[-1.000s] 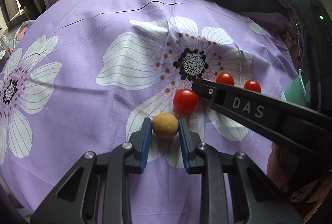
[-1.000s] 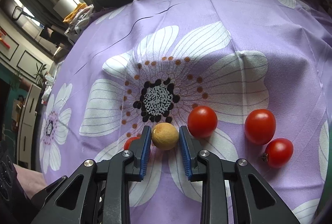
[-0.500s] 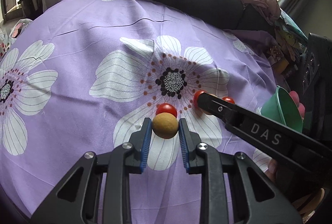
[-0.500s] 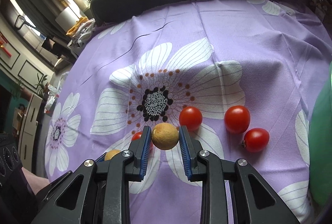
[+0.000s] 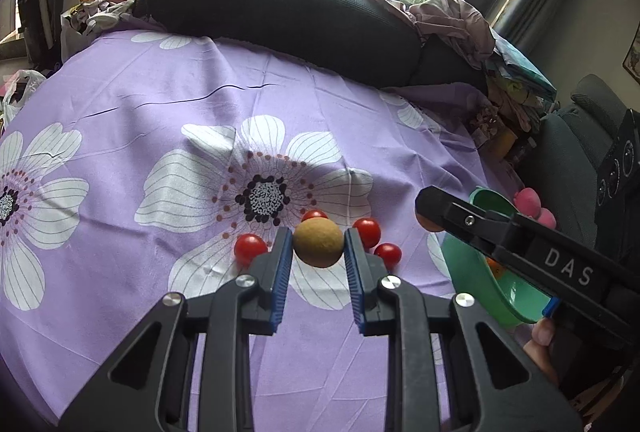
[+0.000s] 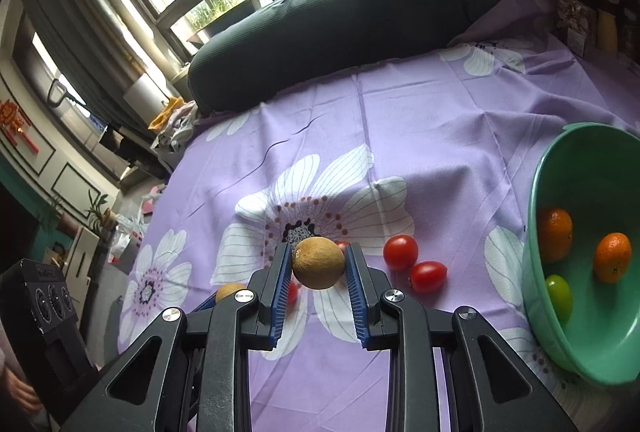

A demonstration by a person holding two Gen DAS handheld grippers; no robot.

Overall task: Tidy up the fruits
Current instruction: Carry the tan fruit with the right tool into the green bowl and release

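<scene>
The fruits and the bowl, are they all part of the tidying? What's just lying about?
Part of the job:
round tan fruit in the left gripper
round tan fruit in the right gripper
red cherry tomatoes
green plastic bowl

Just lying about:
dark green cushion
crumpled clothes

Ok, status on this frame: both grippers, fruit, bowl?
Left gripper shut on tan fruit. Right gripper shut on second tan fruit. Cherry tomatoes on cloth; green bowl unobstructed.

One legible marking is recorded. The letters "DAS" are printed in white on the black arm of the right gripper (image 5: 427,217), seen at the lower right of the left wrist view. In the right wrist view no text can be read.
</scene>
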